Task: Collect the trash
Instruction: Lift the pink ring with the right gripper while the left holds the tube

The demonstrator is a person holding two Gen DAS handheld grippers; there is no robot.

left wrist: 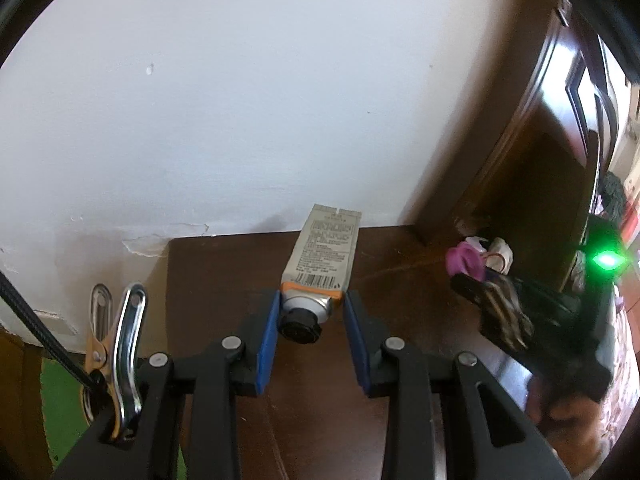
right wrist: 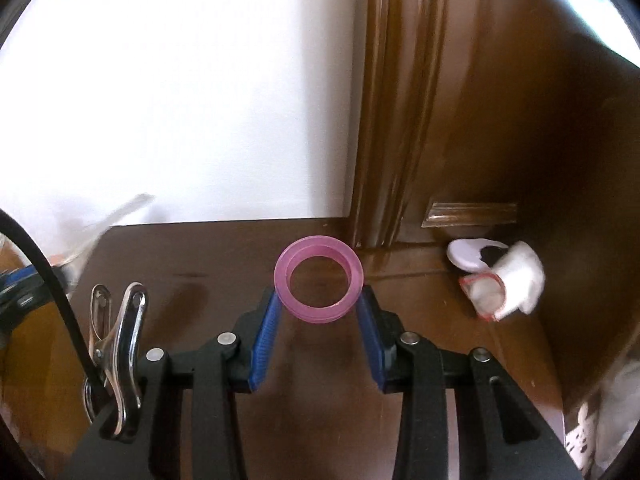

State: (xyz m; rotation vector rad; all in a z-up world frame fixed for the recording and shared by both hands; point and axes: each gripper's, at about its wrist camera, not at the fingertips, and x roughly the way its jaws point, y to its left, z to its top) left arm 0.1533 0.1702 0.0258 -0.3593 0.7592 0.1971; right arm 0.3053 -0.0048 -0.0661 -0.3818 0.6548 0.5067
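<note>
- A pink ring (right wrist: pixel 319 280) is being clamped between the blue pads of the right gripper (right wrist: pixel 319 312), raised above the dark wooden table (right wrist: pixel 200 264).
- A cream tube (left wrist: pixel 320 256) with a black cap is being held at its cap end by the left gripper (left wrist: pixel 310 312), its flat crimped end reaching toward the white wall (left wrist: pixel 240 100) behind the table.
- A white crumpled wrapper (right wrist: pixel 504 284) and a white lid-like piece (right wrist: pixel 468 256) are being left at the table's right rear corner, against the brown cabinet (right wrist: pixel 520 120).
- The step in hand is judged to be carrying: both tongs are loaded, and two scraps are not yet gathered.
- A bin or bag is called for next, with each pair of pads being opened over it; none is being shown in either view.
- In the left wrist view the right gripper (left wrist: pixel 500 312) is being smeared by motion blur, with the ring showing only as a pink patch (left wrist: pixel 464 260).
- The printing on the tube is too small to be read.
- A metal clip (right wrist: pixel 120 340) is being seen at the table's left side, fixed to the rig.
</note>
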